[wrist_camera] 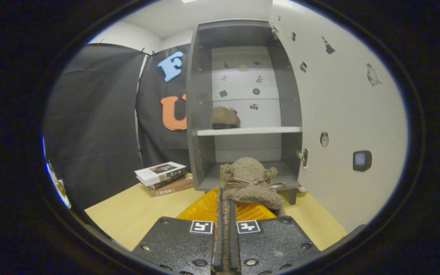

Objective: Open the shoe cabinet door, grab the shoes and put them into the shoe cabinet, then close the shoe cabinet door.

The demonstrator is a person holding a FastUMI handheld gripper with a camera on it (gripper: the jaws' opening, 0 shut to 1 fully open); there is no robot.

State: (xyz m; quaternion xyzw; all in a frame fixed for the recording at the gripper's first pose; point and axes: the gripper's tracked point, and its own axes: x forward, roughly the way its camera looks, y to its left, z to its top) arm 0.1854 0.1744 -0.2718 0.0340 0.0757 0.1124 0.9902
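This is a staged booth dressed as a home corner, not a lived-in room. Ahead of my tool stands a small grey cabinet on a pale wooden table, its white door swung open to the right of my tool. Black cloth hangs as a wall to the left. A stack of books lies on the table beside the cabinet.
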